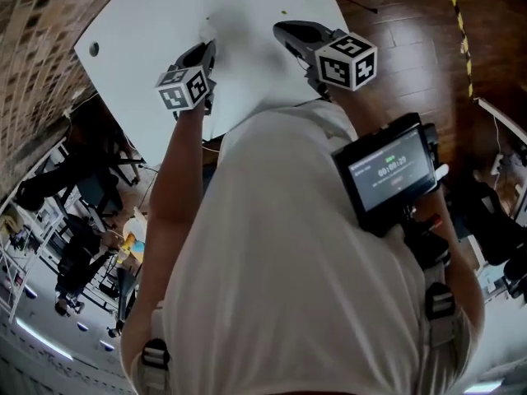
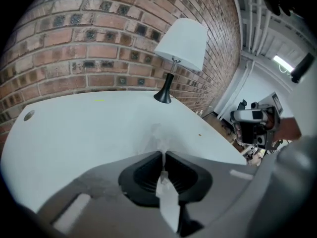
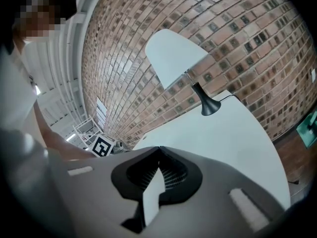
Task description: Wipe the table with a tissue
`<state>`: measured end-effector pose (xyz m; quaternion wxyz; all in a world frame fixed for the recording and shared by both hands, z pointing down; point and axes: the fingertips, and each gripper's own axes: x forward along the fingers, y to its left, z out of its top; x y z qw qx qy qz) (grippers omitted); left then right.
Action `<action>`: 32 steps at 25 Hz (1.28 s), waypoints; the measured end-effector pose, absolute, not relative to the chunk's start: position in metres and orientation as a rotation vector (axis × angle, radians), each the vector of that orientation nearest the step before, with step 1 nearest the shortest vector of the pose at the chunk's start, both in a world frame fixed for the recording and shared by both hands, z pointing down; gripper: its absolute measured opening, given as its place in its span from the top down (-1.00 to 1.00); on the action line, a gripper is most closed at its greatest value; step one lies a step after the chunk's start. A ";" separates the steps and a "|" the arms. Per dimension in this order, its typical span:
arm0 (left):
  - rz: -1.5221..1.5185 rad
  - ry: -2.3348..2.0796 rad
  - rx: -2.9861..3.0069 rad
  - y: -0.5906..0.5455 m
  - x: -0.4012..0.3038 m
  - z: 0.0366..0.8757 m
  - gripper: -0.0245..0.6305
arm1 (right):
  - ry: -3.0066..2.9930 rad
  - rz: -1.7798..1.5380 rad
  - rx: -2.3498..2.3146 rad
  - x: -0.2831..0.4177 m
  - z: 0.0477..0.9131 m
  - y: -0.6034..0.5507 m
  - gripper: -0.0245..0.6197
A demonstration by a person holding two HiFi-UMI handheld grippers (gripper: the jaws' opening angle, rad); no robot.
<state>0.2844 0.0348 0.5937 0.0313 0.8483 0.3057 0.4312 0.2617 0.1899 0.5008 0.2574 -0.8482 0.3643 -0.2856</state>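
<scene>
The white table (image 1: 247, 6) fills the top of the head view. My left gripper (image 1: 207, 48) reaches over the table's near edge and points down at it. It is shut on a thin white tissue (image 2: 155, 137). The tissue sticks out ahead of the tips onto the table (image 2: 74, 133), and a strip trails back between the pads. In the head view the tissue (image 1: 205, 31) shows faintly just past the tips. My right gripper (image 1: 282, 30) hovers over the table to the right, apart from the tissue. In its own view the right gripper (image 3: 159, 148) has its tips together with nothing between them.
A lamp (image 2: 179, 43) with a white shade and black foot stands at the table's far side by the brick wall (image 2: 99, 38). The lamp (image 3: 173, 53) also shows in the right gripper view. A cable hole (image 1: 94, 48) sits near the table's left corner. Wooden floor (image 1: 412, 48) lies to the right.
</scene>
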 end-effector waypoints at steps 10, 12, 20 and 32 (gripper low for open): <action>1.399 0.765 2.885 0.021 0.363 0.597 0.84 | 0.969 -0.762 -2.295 0.264 0.501 0.229 0.90; 1.416 0.757 2.900 0.023 0.373 0.603 0.84 | 0.944 -0.762 -2.299 0.264 0.503 0.239 0.90; 1.463 0.750 2.924 0.031 0.366 0.619 0.85 | 0.848 -0.741 -2.322 0.251 0.505 0.276 0.90; 1.459 0.982 2.919 0.086 0.342 0.629 0.85 | 0.844 -0.736 -2.327 0.249 0.506 0.278 0.90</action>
